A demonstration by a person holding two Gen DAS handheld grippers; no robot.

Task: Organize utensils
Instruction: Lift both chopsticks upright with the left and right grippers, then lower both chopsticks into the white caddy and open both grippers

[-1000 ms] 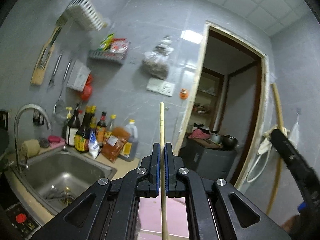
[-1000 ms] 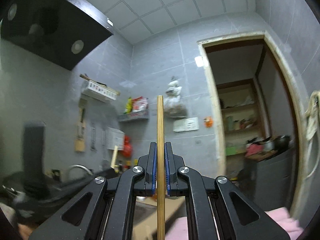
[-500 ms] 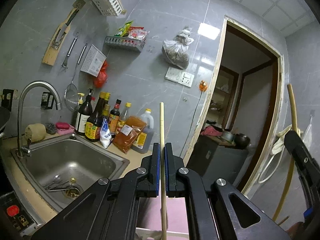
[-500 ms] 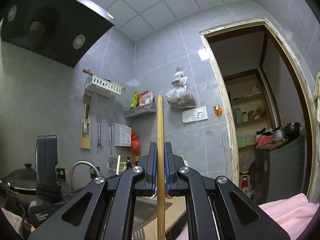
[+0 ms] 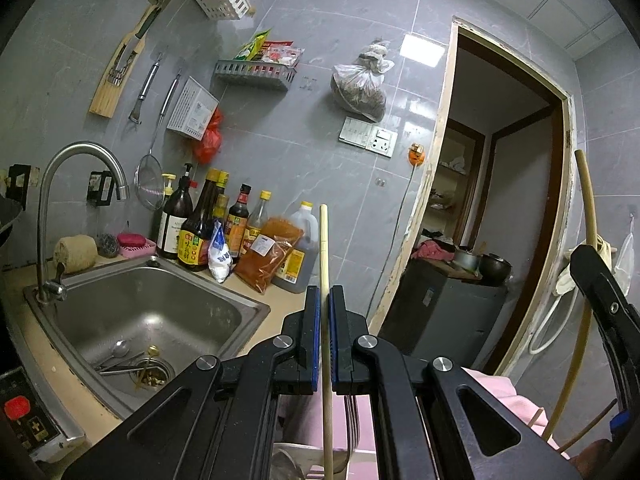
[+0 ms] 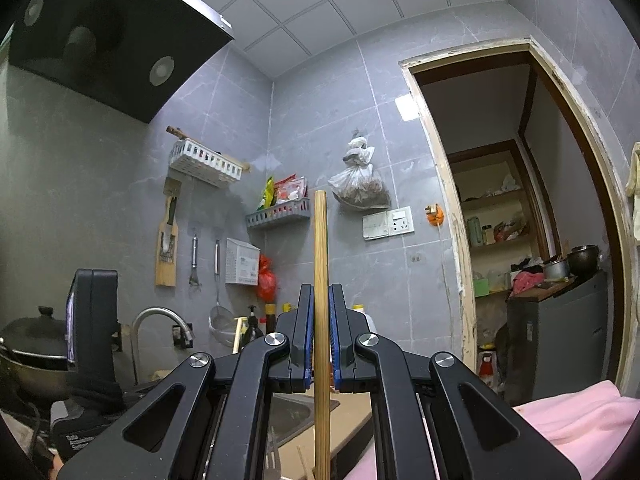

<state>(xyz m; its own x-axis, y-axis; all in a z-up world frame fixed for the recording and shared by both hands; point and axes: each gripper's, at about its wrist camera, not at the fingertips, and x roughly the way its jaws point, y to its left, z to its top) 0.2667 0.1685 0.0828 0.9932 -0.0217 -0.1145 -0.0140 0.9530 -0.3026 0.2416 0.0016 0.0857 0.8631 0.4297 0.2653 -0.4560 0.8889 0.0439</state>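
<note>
The left gripper (image 5: 325, 300) is clamping a thin, pale wooden chopstick (image 5: 325, 256) that is standing upright between its blue pads. The right gripper (image 6: 320, 300) is pinching a thicker, darker bamboo chopstick (image 6: 320, 248), also upright. A stainless steel sink (image 5: 168, 304) with cutlery at its drain is lying lower left, sauce bottles (image 5: 208, 220) behind it, pink cloth (image 6: 580, 416) below.

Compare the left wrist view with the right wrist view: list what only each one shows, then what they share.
Only the left wrist view: the sink basin with utensils by its drain, and the sauce bottles.

Only the right wrist view: the black range hood and a lidded pot.

Both: a gripper shut on an upright chopstick, left gripper and right gripper; also the faucet, wall racks and doorway.
</note>
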